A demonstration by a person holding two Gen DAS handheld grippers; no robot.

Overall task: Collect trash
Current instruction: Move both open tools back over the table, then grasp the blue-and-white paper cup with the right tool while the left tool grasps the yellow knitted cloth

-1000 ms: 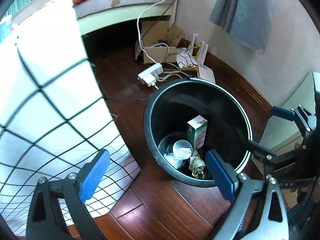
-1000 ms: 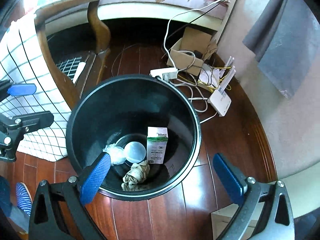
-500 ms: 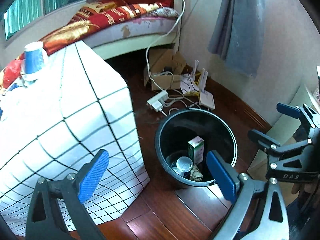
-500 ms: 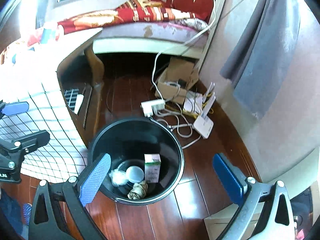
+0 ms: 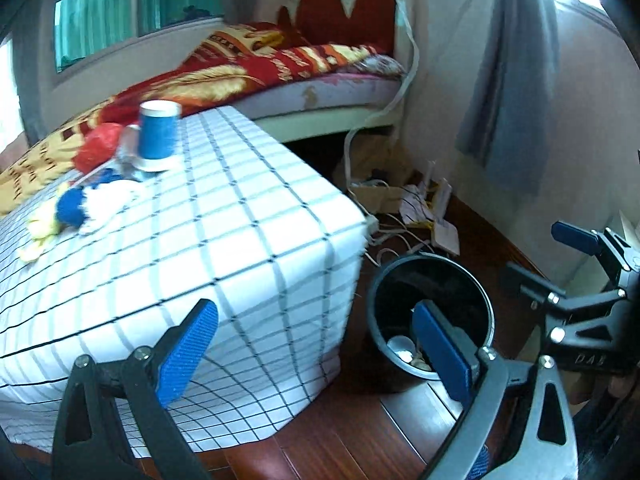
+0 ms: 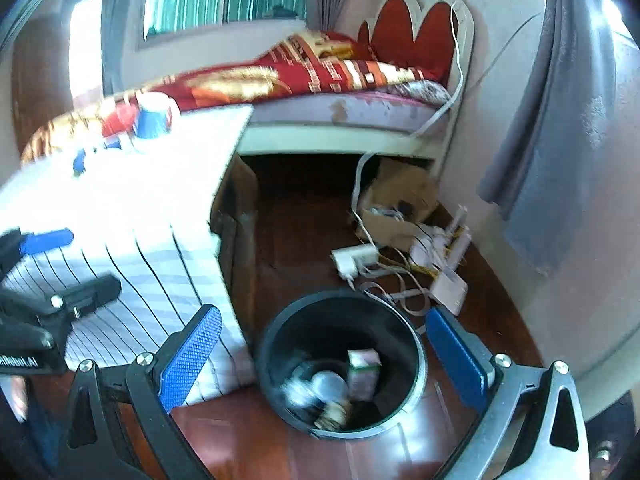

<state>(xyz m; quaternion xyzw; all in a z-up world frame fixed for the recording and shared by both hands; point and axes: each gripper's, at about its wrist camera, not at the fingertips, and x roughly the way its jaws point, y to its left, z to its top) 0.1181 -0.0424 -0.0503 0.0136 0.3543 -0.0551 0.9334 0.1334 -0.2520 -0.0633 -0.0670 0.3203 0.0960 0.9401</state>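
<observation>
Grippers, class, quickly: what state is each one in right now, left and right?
Left gripper: open, holding nothing.
Right gripper: open, holding nothing.

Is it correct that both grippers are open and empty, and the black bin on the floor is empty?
Not quite: the black bin is not empty. The right wrist view shows a small carton and other trash inside. Left gripper and right gripper are open and empty.

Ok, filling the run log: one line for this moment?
left tool: open, empty | right tool: open, empty | bin: holds trash | table: items remain
</observation>
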